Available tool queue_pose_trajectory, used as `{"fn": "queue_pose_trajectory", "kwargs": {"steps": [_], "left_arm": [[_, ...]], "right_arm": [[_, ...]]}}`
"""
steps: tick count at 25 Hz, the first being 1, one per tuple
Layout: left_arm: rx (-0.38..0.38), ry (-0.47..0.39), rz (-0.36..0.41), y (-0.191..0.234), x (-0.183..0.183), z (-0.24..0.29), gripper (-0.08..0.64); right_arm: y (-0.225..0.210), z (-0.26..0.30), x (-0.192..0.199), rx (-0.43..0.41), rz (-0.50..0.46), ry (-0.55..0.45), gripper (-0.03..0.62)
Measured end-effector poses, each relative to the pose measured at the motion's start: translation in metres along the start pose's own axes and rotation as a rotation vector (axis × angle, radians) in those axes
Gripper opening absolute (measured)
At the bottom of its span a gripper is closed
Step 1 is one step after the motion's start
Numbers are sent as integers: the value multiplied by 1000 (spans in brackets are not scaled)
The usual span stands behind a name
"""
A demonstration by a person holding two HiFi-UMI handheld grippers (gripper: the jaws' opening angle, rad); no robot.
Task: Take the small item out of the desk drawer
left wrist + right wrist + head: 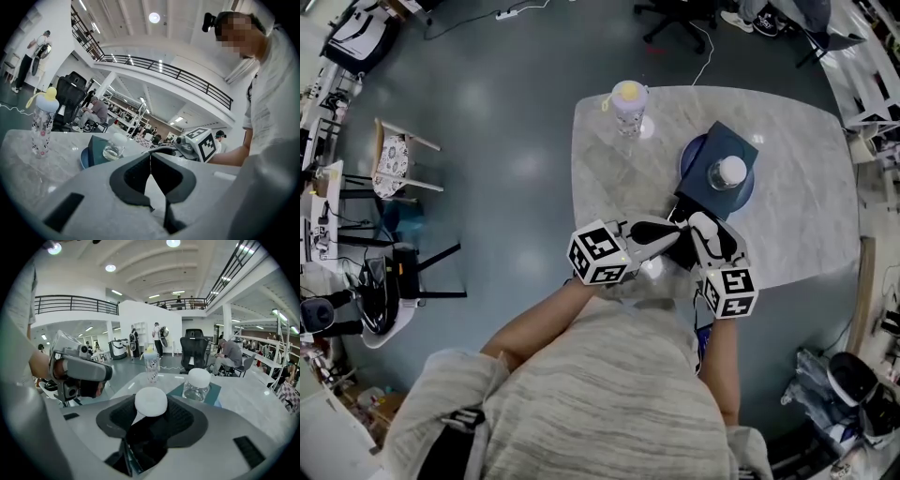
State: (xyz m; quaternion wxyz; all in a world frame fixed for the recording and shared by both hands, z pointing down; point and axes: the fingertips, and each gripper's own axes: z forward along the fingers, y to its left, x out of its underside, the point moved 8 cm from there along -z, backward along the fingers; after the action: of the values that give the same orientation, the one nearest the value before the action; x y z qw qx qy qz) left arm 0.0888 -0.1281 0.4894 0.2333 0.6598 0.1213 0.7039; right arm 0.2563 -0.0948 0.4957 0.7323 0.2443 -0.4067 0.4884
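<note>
**Right hand-held gripper**: jaws clamped on a small white round-topped item. The item sits at the jaw tips, and dark padding shows on either side and below it. In the head view this gripper is at the near edge of the table, close to the person's body, with its marker cube towards the person.

**Left hand-held gripper**: jaws together, tips meeting, nothing between them. It is just beside the right one at the same table edge, with its tips angled towards the right gripper.

**Small white item**: held in the right gripper and clear of the table top. Only its rounded white top can be made out.

**Table**: pale, marble-patterned top with rounded corners, standing on a grey floor.

**On the table:**
- A clear patterned bottle with a yellow cap stands upright near the far edge. It is well apart from the other things.
- A blue plate lies beyond the grippers.
- A dark teal flat block lies on the plate and overhangs it.
- A small glass jar with a white lid stands upright on the block.

**Person**: grey shirt, bare forearms, one gripper in each hand.

**Surroundings**: a stool with a patterned seat stands on the floor, well left of the table.
</note>
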Motion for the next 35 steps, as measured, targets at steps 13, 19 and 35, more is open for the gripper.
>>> {"fn": "queue_pose_trajectory", "kwargs": {"steps": [13,19,35], "left_arm": [[43,-53,58,-30,-33,-22,17],[58,-70,86,-37,-44,-30,17],[106,-128,148,-48,-62,-37,17]], "right_arm": [[30,-41,-38,-23,32,-214,187],[37,-56,-47,-8,39,-290,187],[40,-89,-75,-19,85,-520,187]]}}
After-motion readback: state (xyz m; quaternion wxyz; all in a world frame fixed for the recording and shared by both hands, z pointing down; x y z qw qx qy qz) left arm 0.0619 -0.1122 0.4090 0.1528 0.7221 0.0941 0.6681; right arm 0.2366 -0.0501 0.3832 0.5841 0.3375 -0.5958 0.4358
